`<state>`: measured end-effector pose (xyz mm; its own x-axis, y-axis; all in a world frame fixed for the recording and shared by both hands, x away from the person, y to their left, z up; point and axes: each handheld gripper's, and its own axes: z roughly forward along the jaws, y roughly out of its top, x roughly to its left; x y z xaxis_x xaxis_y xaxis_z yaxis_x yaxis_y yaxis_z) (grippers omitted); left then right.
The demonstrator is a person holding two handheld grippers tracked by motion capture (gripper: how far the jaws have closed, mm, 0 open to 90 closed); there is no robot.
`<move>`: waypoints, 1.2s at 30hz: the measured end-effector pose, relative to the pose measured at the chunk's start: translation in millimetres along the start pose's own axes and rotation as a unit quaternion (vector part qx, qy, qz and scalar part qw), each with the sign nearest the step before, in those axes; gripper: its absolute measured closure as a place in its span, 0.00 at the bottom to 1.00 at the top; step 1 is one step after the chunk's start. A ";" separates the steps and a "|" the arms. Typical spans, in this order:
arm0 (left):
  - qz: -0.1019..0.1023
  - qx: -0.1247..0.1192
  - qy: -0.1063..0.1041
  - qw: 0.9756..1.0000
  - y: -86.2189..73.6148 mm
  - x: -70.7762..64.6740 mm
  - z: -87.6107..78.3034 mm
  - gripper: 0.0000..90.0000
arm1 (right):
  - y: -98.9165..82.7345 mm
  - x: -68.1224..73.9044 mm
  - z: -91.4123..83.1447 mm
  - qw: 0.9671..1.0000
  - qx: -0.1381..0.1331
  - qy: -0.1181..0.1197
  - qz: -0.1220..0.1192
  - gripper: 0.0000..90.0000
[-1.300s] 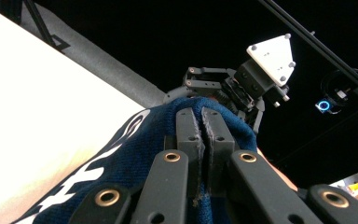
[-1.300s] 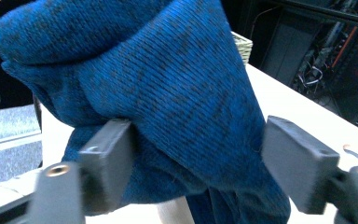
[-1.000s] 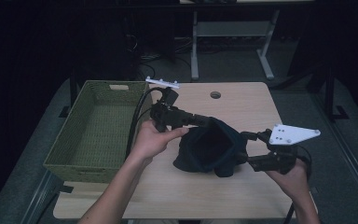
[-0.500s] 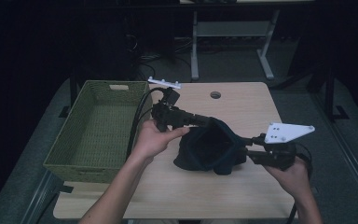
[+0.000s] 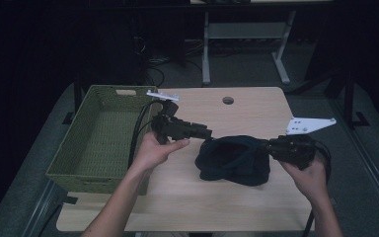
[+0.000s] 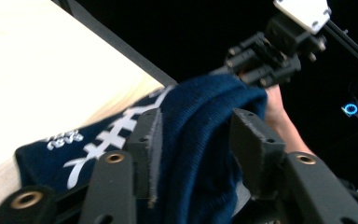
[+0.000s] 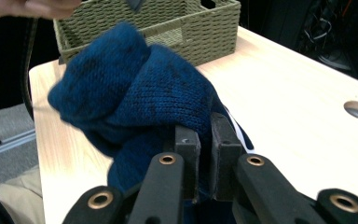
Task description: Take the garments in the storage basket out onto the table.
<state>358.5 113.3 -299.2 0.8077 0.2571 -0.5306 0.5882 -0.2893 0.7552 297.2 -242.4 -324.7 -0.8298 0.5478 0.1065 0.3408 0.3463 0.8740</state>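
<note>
Two grippers: both are working on one dark blue knitted garment (image 5: 234,160) that is lying on the wooden table (image 5: 256,106).
Landmark: the green woven basket (image 5: 101,136) is sitting on the table's left part, and every place below is being given relative to it.
Garment: it is resting bunched on the table to the right of the basket, apart from it; in the left gripper view white stitch-like markings and small white lettering are showing on the knit (image 6: 200,140), and in the right gripper view it (image 7: 135,93) is bulging up in front of the basket (image 7: 168,23).
Left gripper (image 5: 205,132): it is sitting just right of the basket's right wall, pointing away from the basket toward the garment; its jaws have just been opening and are now standing apart, with a fold of the garment lying between them and the right-hand pad not pressing on it.
Right gripper (image 5: 271,147): it is working at the garment's far side from the basket, well apart from the basket; its jaws have just been closing and are now pinching a thin edge of the knit (image 7: 204,158).
Hands: the left hand (image 5: 153,150) is gripping its tool close beside the basket, and the right hand (image 5: 308,175) is holding its tool on the side away from the basket.
</note>
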 end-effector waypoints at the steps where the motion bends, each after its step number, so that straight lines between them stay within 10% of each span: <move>1: 0.002 0.003 -0.001 1.000 -4.2 0.4 0.4 0.56 | -0.4 -1.4 0.0 1.000 0.001 -0.001 0.006 0.93; 11: 0.026 0.030 -0.008 0.999 -33.0 3.8 13.1 0.52 | -2.4 -15.4 -1.5 0.999 0.001 -0.007 0.045 0.93; 23: 0.038 0.072 0.041 0.996 -47.5 11.2 26.5 0.48 | -4.8 -25.5 -0.5 0.998 0.003 -0.007 0.063 0.93; 36: 0.034 0.065 0.031 0.997 -46.0 1.7 25.0 0.92 | -2.6 -20.6 3.1 0.998 0.019 0.007 0.065 0.93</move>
<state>333.8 104.0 -344.5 0.8441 0.2886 -0.4519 0.5358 -0.4239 0.7302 314.8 -252.2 -330.6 -0.7840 0.5788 0.2245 0.4617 0.3018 0.8341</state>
